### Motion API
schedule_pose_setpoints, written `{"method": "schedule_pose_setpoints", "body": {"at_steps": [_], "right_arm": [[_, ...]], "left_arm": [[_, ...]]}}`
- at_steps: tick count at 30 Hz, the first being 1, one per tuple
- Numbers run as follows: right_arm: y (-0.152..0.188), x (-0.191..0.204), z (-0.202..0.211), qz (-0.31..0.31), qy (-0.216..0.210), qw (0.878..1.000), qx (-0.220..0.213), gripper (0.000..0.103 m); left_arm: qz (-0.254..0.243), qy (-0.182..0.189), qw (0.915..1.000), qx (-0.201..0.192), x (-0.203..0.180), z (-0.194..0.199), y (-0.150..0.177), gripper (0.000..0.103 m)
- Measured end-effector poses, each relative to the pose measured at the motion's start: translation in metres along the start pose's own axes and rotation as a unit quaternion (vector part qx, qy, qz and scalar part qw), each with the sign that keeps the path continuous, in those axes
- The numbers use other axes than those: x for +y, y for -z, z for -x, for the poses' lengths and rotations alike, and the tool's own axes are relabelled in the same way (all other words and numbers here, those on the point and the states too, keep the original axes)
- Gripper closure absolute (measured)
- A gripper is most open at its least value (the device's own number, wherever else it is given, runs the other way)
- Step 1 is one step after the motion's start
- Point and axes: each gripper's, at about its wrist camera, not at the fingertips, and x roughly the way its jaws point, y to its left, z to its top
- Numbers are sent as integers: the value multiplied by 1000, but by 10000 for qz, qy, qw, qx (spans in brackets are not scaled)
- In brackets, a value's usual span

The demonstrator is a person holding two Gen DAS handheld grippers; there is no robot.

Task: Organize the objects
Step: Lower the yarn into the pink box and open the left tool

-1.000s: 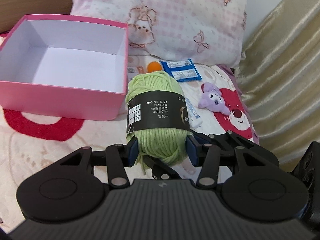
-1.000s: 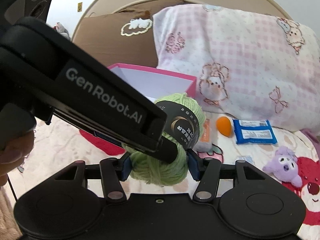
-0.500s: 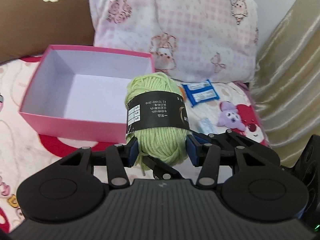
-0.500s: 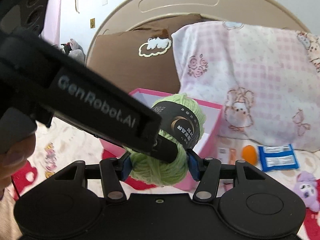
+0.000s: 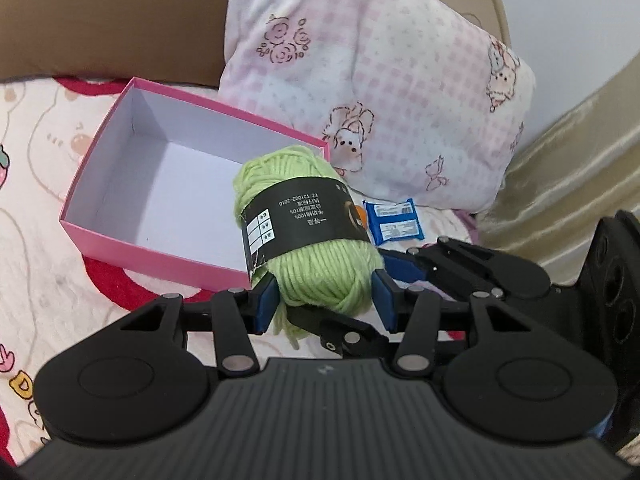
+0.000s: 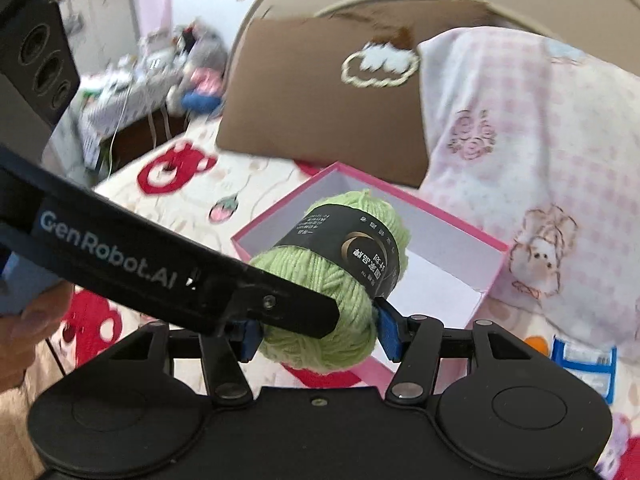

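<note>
A green yarn ball (image 5: 316,264) with a black paper label is held in the air by both grippers. My left gripper (image 5: 323,302) is shut on its lower end; my right gripper (image 6: 318,334) is shut on the same yarn ball (image 6: 340,280) from the other side. The left gripper's body crosses the right wrist view. An open pink box (image 5: 100,184) with a white inside lies on the bed just behind and left of the yarn; it also shows in the right wrist view (image 6: 492,276). The box holds nothing that I can see.
A pink checked pillow (image 5: 400,92) and a brown pillow (image 5: 100,20) lie behind the box. A blue snack packet (image 5: 394,222) and an orange item (image 6: 536,346) lie on the sheet to the right. A beige curtain (image 5: 580,168) hangs at right.
Both grippers have lifted the yarn ball higher and swung left. The box now appears lower and farther, seen from above. The grip is unchanged.
</note>
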Motion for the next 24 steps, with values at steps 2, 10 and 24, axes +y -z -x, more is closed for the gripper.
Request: {"method": "schedule_pose_setpoints", "body": {"at_steps": [2,10,24], "right_arm": [[-13,-1,-8,-33,-11,9999,168,42],[-53,-17,-58,-5,-160,9951,979,42],[-39,-69,-162,-1362,-636,9850,852,42]], "left_arm": [[53,-21,10000,8,5,-2,-8,55],[413,7,9989,210,42,-34,-44,55],[398,-627,9963,443,104,-118,-73,55]]}}
